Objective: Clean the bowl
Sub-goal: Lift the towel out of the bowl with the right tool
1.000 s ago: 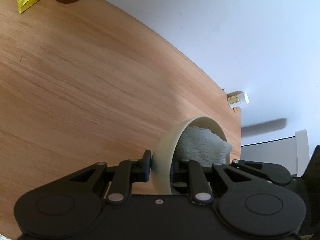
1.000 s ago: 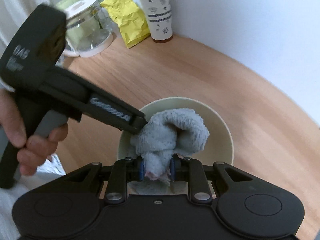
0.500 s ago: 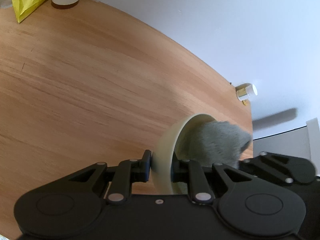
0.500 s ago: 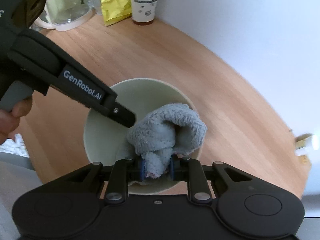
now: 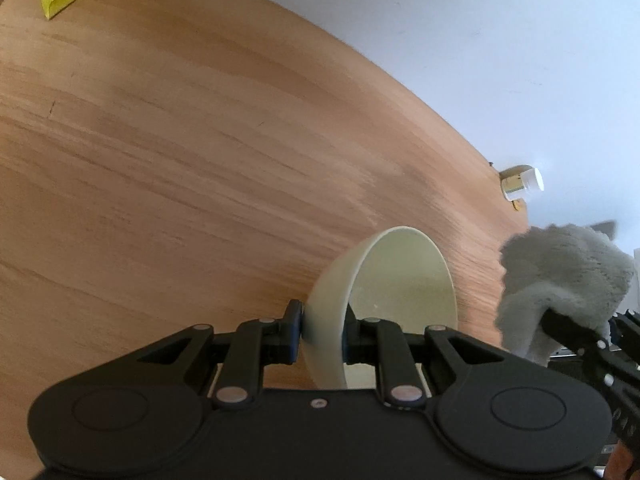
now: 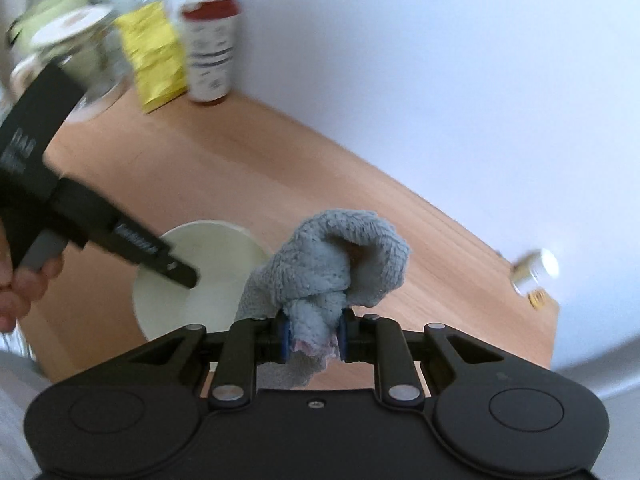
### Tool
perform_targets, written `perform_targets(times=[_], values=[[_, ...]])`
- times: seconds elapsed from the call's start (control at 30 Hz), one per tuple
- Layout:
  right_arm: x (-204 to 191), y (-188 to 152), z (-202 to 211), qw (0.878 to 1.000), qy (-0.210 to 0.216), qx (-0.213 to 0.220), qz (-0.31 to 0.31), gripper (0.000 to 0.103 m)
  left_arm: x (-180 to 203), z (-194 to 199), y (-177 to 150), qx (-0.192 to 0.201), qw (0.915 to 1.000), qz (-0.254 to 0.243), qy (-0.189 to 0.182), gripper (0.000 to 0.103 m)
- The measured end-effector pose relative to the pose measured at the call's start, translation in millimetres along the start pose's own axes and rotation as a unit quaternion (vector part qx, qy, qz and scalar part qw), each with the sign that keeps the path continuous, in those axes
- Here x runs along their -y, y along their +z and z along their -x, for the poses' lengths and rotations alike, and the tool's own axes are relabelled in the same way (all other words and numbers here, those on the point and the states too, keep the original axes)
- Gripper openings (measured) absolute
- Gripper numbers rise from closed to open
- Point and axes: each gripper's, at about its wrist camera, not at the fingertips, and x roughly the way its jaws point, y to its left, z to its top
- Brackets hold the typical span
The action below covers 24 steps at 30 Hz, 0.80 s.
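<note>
The cream bowl [image 5: 396,280] is tilted on its side over the wooden table, and my left gripper [image 5: 323,330] is shut on its rim, one finger outside the wall and one inside. The bowl's inside shows no cloth in it. In the right wrist view the same bowl [image 6: 216,272] lies at lower left with the left gripper [image 6: 176,270] clamped on its edge. My right gripper [image 6: 312,336] is shut on a bunched grey cloth [image 6: 336,264], held up to the right of the bowl and clear of it. That cloth [image 5: 564,276] also appears at the right edge of the left wrist view.
A wooden table [image 5: 200,140] runs to a white wall. At its far left corner stand a red-lidded paper cup [image 6: 210,48], a yellow bag [image 6: 154,56] and a glass jar [image 6: 76,60]. A small white-capped bottle [image 6: 536,268] lies at the table's right end. A hand [image 6: 24,284] grips the left tool.
The right gripper has lifted the grey cloth out of the bowl and carried it off to the right. The left gripper kept its hold on the rim and sank a little.
</note>
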Motion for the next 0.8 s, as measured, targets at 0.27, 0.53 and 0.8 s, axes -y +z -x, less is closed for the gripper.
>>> perform_targets(times=[0.27, 0.53, 0.8], values=[[36, -26, -32, 0.995, 0.040, -0.026, -0.092, 0.023, -10, 4, -2, 0.004, 0.9999, 0.006, -0.009, 0.017], [37, -49, -64, 0.984, 0.093, -0.050, -0.141, 0.023, -13, 3, -3, 0.004, 0.9999, 0.005, -0.010, 0.017], [43, -69, -86, 0.976, 0.110, -0.066, -0.174, 0.024, -11, 0, -4, -0.002, 1.0000, 0.004, 0.000, 0.017]])
